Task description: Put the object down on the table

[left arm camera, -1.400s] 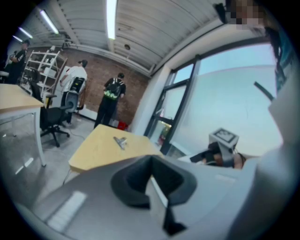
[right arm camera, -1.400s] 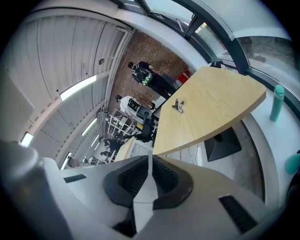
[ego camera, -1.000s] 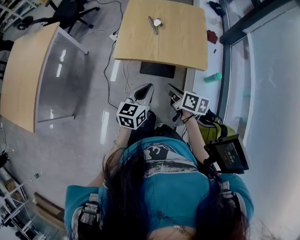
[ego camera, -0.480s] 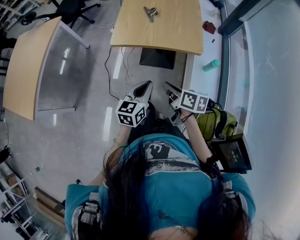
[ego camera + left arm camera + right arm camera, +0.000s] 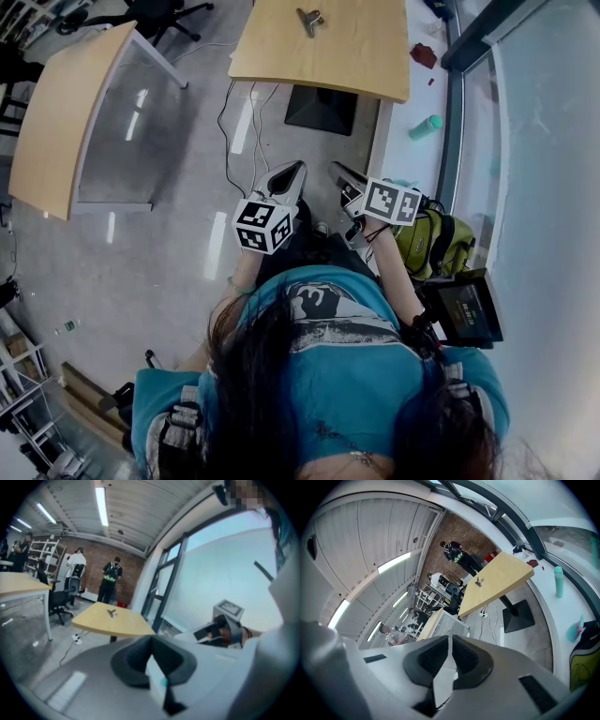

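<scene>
A small metal clip-like object (image 5: 309,19) lies on the light wooden table (image 5: 366,56) at the top of the head view, far from both grippers. It is also a small shape on the table in the left gripper view (image 5: 111,613) and the right gripper view (image 5: 478,581). My left gripper (image 5: 296,171) and right gripper (image 5: 335,172) are held side by side close to the person's body, above the floor. Both are shut, with nothing between the pads in the left gripper (image 5: 151,641) or the right gripper (image 5: 451,641).
A second wooden table (image 5: 56,112) stands at the left, an office chair (image 5: 159,9) behind it. Cables (image 5: 239,103) and a black table base (image 5: 321,108) lie on the floor. A teal bottle (image 5: 425,127), a green backpack (image 5: 431,246) and a screen (image 5: 461,309) sit along the window.
The table with the object has slid toward the top edge of the head view. Both grippers stay shut and near the body, hardly shifted.
</scene>
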`<state>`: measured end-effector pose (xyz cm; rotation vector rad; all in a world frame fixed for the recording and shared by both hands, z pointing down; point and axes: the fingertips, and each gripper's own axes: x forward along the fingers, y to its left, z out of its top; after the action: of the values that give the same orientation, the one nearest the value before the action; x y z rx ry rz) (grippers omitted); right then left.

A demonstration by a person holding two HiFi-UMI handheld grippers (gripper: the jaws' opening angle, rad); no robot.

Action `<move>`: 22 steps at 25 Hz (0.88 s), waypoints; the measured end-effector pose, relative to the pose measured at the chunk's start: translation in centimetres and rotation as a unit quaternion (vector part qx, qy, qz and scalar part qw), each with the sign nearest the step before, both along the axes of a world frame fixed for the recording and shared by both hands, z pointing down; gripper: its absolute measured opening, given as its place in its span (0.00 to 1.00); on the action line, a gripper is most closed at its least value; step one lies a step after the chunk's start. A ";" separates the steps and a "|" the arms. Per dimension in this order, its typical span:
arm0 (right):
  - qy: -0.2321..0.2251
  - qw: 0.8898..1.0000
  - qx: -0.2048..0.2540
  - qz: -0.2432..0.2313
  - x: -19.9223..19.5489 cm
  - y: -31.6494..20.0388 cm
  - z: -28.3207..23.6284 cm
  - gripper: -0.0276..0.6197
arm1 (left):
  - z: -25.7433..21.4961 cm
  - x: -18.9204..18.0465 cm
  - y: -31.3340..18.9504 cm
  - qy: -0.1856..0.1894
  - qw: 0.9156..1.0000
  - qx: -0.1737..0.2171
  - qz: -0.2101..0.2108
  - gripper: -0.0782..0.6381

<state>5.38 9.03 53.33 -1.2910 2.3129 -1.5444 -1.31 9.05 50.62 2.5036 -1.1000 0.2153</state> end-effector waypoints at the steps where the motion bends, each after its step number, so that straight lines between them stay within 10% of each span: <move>1: -0.002 1.000 0.001 -0.001 -0.2 0.4 -0.2 0.10 | -0.2 -0.1 0.4 0.000 1.000 0.002 -0.001 0.11; 22: 0.002 1.000 0.000 -0.001 0.7 1.2 0.2 0.10 | 0.3 0.4 1.0 -0.006 1.000 0.002 0.006 0.11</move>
<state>6.11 10.22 53.52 -1.2942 2.3171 -1.5429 -0.87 10.10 50.88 2.5164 -1.0906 0.2326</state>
